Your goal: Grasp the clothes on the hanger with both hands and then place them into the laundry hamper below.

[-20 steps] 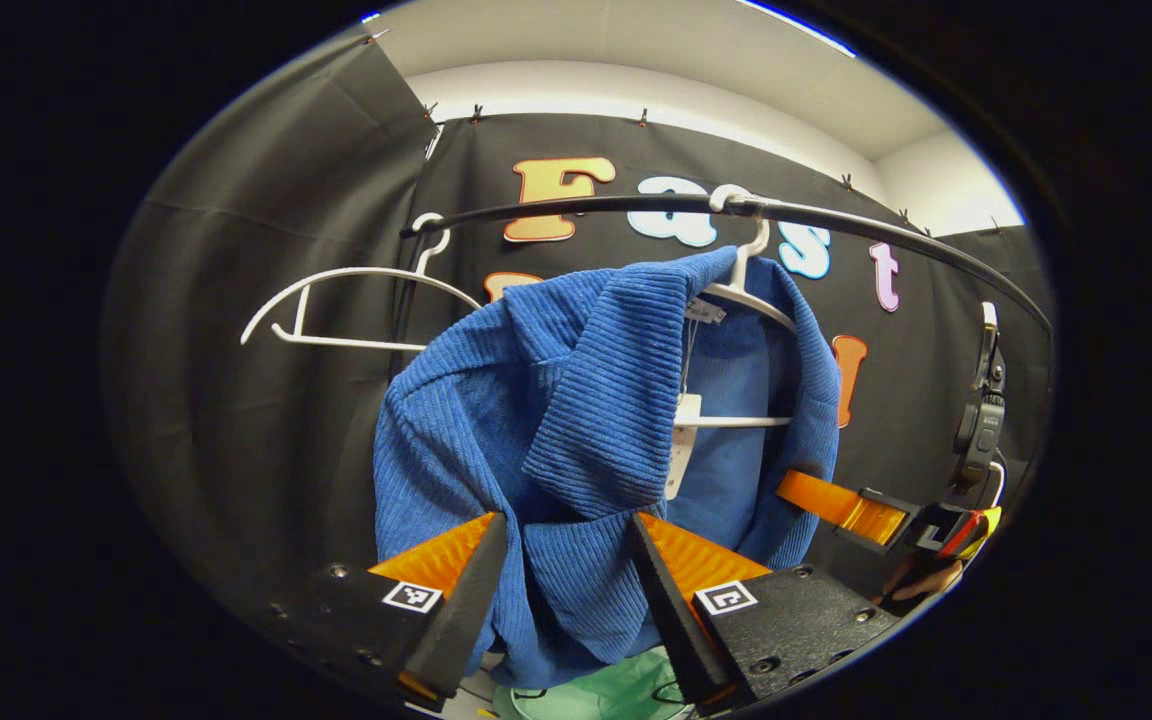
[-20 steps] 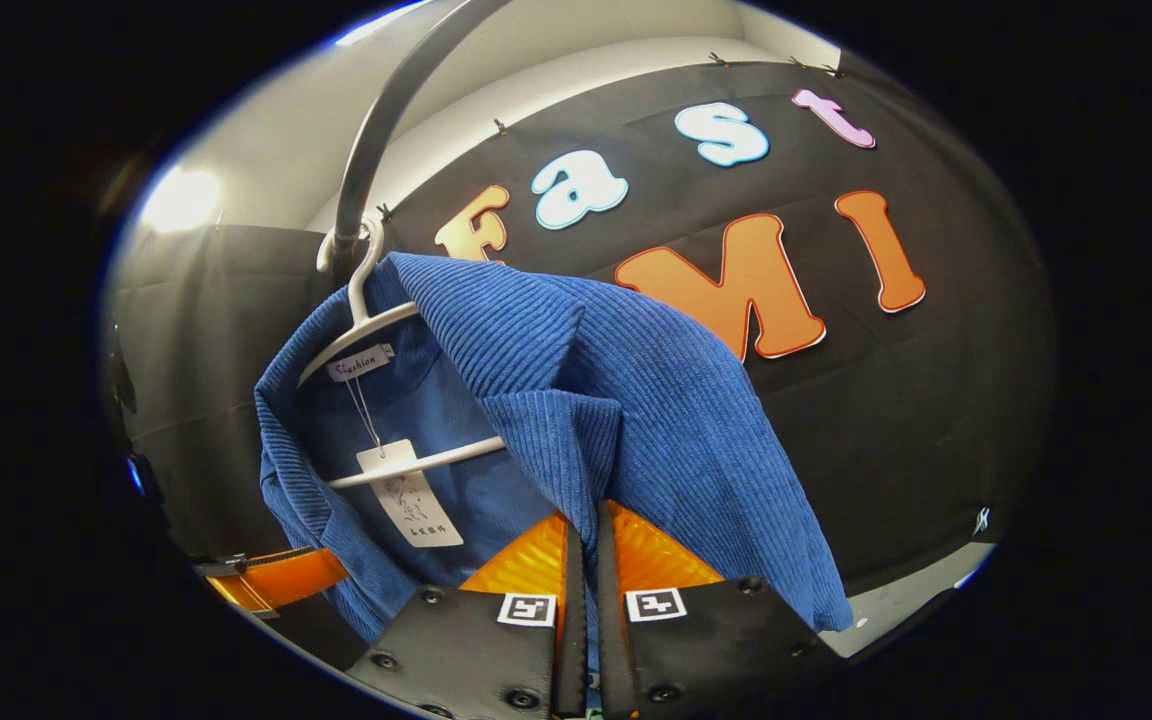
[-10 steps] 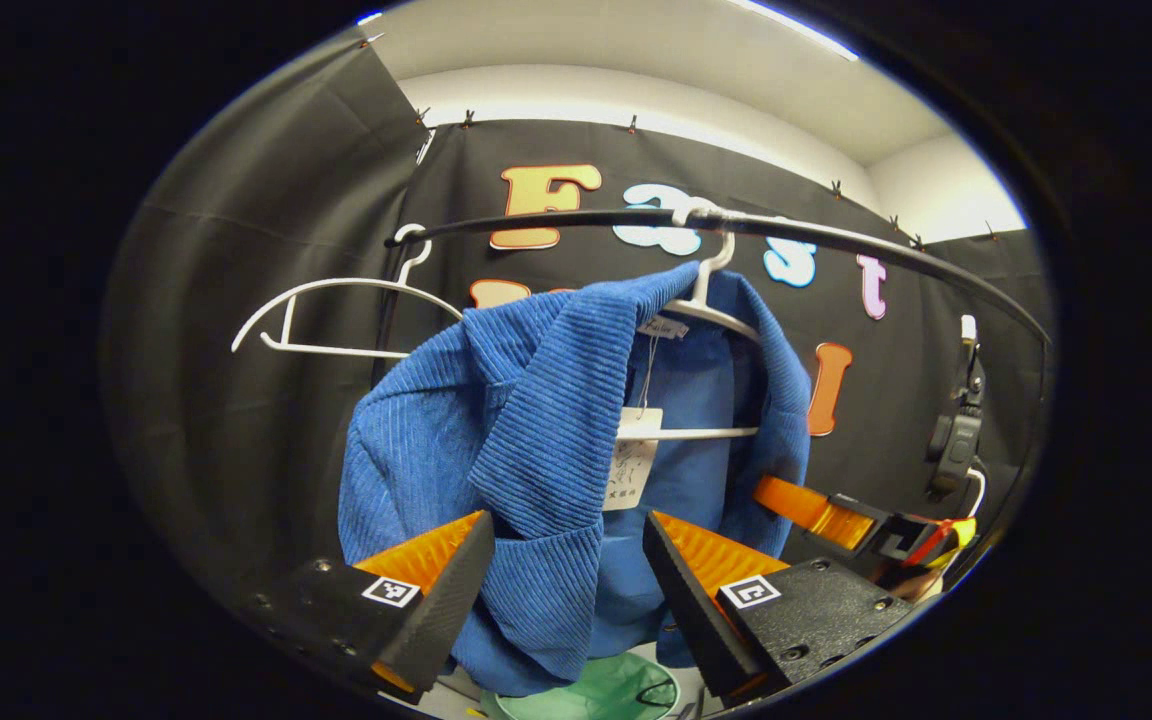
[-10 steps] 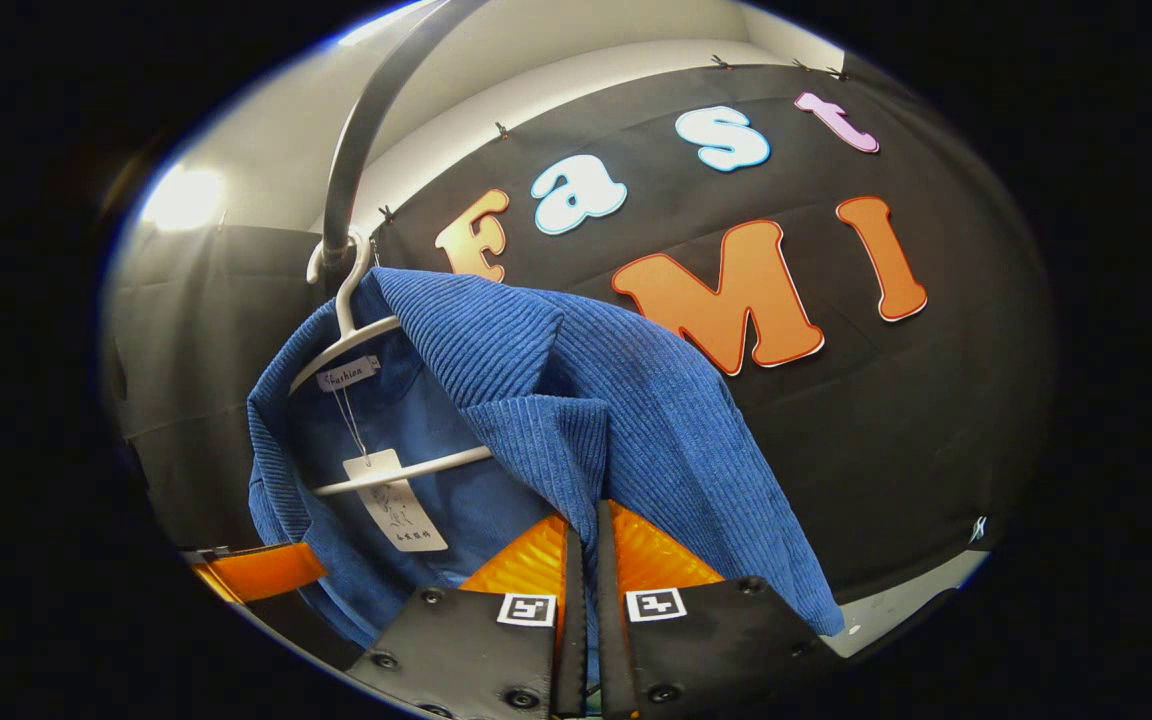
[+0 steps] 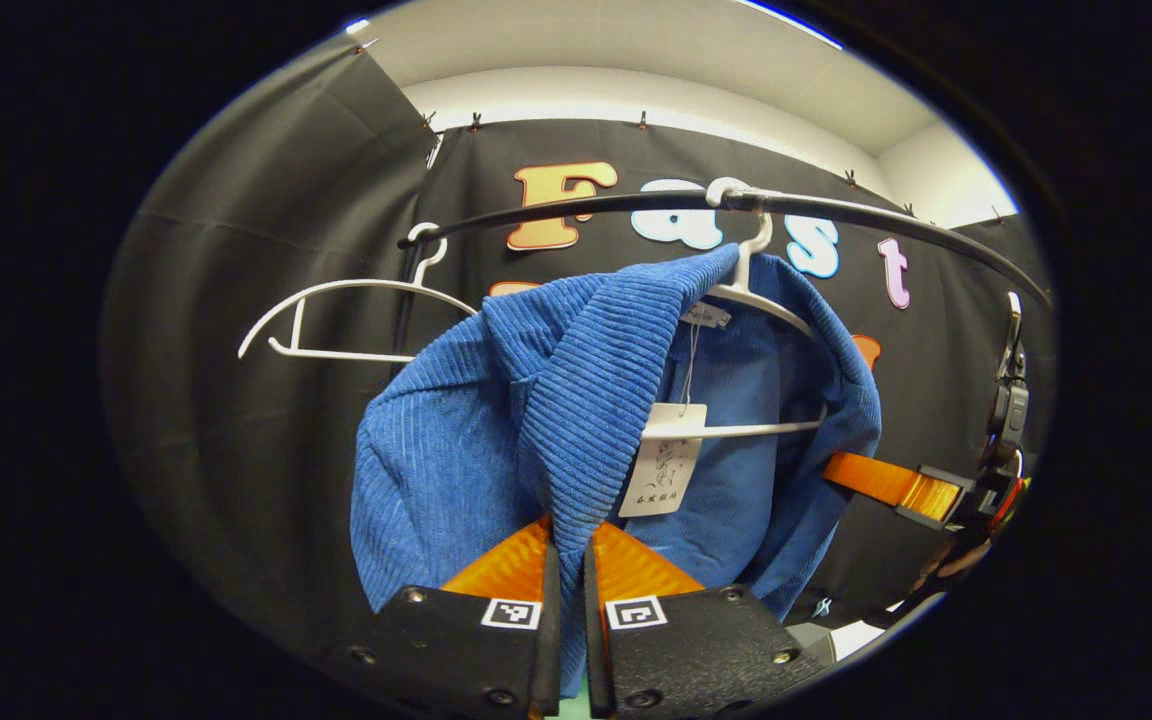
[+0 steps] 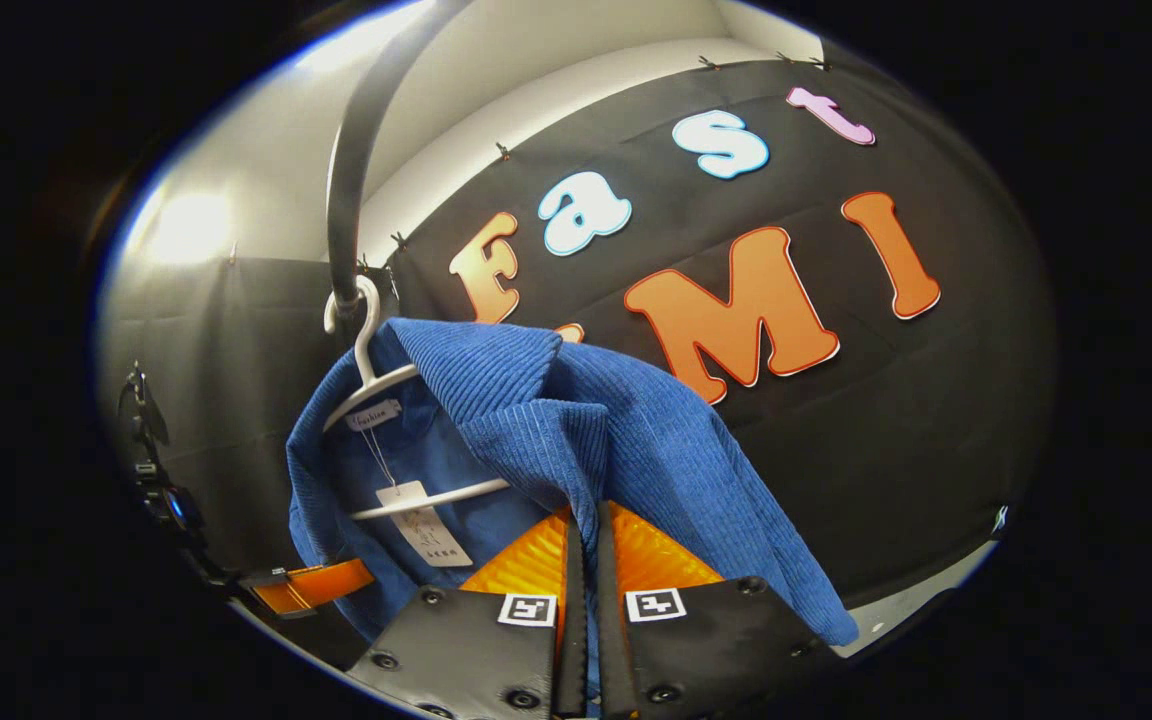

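The grasping step looks done. The left hand-held gripper (image 5: 566, 600) is clamped together on a front fold of the blue corduroy garment (image 5: 456, 450), and the right hand-held gripper (image 6: 584, 600) is pinched likewise on the opposite front edge, cloth caught between both fingers in each case. The garment is draped on the white hanger (image 5: 766, 305), which is hooked on the dark rail (image 5: 836, 210); an empty white hanger (image 5: 336, 290) is hung further along that rail. What is left, by judgement: the garment must be drawn off the hanger and lowered into the hamper. The garment's long axis is hung roughly straight down from the rail, collar at the top by the hook, front opened toward the grippers.
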The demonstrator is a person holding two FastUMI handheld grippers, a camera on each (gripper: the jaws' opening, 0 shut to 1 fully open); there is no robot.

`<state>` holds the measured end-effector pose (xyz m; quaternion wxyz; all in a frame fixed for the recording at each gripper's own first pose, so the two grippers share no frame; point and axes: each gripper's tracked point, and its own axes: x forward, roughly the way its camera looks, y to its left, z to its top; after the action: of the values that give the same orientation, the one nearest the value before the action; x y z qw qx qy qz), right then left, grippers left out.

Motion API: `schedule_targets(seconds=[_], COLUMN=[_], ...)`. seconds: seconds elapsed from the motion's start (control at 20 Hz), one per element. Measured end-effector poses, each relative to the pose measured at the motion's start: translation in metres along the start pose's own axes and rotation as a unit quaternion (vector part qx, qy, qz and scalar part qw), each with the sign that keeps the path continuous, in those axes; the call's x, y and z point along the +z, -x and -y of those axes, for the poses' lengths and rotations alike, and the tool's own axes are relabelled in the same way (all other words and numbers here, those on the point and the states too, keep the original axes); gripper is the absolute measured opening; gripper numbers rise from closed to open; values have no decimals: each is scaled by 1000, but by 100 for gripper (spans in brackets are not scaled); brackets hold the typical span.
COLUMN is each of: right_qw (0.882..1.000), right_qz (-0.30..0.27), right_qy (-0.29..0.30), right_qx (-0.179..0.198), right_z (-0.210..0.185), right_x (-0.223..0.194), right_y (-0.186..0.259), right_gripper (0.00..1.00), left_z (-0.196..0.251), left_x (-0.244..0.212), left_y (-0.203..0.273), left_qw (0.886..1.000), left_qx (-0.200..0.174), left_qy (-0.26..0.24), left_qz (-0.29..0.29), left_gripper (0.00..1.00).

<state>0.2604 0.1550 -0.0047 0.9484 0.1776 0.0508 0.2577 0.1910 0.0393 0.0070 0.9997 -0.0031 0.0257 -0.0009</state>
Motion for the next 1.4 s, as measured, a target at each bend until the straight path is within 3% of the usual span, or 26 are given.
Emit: schedule_targets(seconds=[0.15,0.25,0.3,0.55,0.75,0.8,0.85,0.95,1.0,1.05,1.4], right_qw=[1000,1000,999,995,984,982,979,970,965,961,956], right_qz=[11,12,13,14,24,29,44,63,71,77,106], right_qy=[-15,-26,-35,-98,-171,-183,-195,-227,-242,-252,-258], right_qx=[-10,-2,1,23,41,44,49,67,74,78,95], right_z=[14,18,18,22,27,29,29,25,26,27,30], right_x=[13,18,18,27,41,45,51,69,76,82,125], right_y=[0,1,0,3,4,7,6,8,3,2,-8], right_gripper=[8,8,2,2,2,13,1,1,7,7,7], left_z=[7,2,2,-2,-11,-16,-20,-27,-32,-38,-77], left_x=[6,11,15,30,49,57,66,83,91,99,149], left_y=[6,11,12,21,27,28,30,32,34,34,29], left_qw=[999,999,999,997,996,995,995,995,995,994,990], left_qx=[-42,-48,-51,-73,-82,-83,-83,-87,-88,-89,-103], left_qy=[20,14,12,37,46,47,48,47,45,47,68], left_qz=[-14,-15,-14,-15,-3,2,10,23,27,34,67], left_gripper=[3,0,0,0,0,0,0,0,0,0,0])
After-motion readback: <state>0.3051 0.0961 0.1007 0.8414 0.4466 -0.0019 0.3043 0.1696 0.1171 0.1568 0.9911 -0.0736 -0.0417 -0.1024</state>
